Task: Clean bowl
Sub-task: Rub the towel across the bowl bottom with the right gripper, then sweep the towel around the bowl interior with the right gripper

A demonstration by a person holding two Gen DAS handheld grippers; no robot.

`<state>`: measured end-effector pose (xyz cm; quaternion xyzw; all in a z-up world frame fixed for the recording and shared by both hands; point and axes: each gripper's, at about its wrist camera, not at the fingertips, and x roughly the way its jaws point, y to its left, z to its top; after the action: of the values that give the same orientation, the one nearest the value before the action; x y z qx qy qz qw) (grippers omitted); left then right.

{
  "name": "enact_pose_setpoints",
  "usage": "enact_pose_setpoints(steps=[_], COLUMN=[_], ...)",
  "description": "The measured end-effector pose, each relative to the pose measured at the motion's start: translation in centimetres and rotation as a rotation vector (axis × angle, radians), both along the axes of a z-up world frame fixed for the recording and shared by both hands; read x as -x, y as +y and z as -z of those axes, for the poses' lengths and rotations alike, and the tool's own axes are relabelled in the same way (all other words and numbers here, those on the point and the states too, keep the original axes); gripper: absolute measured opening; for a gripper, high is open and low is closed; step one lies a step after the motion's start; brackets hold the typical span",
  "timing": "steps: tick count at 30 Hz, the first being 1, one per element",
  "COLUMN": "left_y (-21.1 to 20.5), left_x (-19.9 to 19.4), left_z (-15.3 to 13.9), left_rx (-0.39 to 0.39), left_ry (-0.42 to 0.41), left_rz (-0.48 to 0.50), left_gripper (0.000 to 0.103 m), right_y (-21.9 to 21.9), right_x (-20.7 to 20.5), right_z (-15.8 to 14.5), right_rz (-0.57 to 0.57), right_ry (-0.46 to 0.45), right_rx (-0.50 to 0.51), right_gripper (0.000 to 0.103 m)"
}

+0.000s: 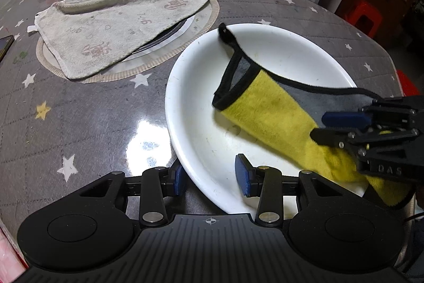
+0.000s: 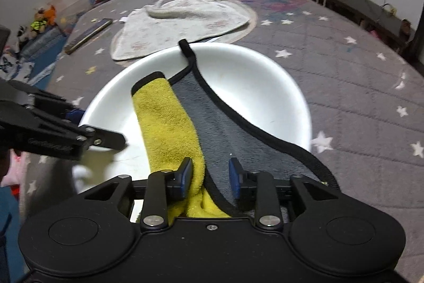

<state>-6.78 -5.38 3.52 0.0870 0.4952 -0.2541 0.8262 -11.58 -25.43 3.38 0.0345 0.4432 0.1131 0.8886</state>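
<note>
Left gripper (image 1: 212, 177) jaws apart, straddling the bowl (image 1: 201, 102) rim; right gripper (image 2: 210, 177) clamped on the cloth (image 2: 164, 113).

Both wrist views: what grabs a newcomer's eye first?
The yellow and grey cloth, draped into the white bowl at centre, its near end between the right gripper fingers. The left gripper straddles the bowl's near rim, jaws apart. Behind lies a crumpled pale towel on a round mat.

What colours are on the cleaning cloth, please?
The cloth is yellow and grey, black-edged; right wrist view.
</note>
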Motion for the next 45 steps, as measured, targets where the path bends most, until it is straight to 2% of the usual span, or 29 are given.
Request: enact_pose_setpoints(steps=[21, 27, 29, 30, 32, 36, 45], left_y=[-0.1, -0.3, -0.4, -0.5, -0.5, -0.5, -0.6], left_x=[0.4, 0.5, 0.5, 0.5, 0.5, 0.3, 0.3], left_z=[0.0, 0.1, 0.1, 0.1, 0.2, 0.2, 0.2], left_rx=[0.0, -0.007, -0.01, -0.013, -0.015, -0.016, -0.021], left_ry=[-0.014, -0.018, -0.02, -0.02, -0.019, -0.017, -0.014], left_rz=[0.018, 0.025, 0.029, 0.03, 0.032, 0.035, 0.047], left_gripper=[0.045, 0.048, 0.048, 0.048, 0.048, 0.048, 0.049], right_y=[0.6, 1.9, 2.6, 3.0, 4.0, 3.8, 3.5], right_x=[-5.7, -7.0, -7.1, -7.2, -6.9, -6.7, -5.2], right_z=[0.2, 0.2, 0.2, 0.3, 0.4, 0.5, 0.3], right_rz=[0.003, -0.002, -0.018, -0.029, -0.041, -0.028, -0.078], right_ry=[-0.013, -0.015, -0.017, -0.018, -0.038, -0.04, -0.03], right_rx=[0.03, 0.036, 0.051, 0.061, 0.1, 0.078, 0.06], right_gripper=[0.038, 0.044, 0.058, 0.06, 0.06, 0.06, 0.06])
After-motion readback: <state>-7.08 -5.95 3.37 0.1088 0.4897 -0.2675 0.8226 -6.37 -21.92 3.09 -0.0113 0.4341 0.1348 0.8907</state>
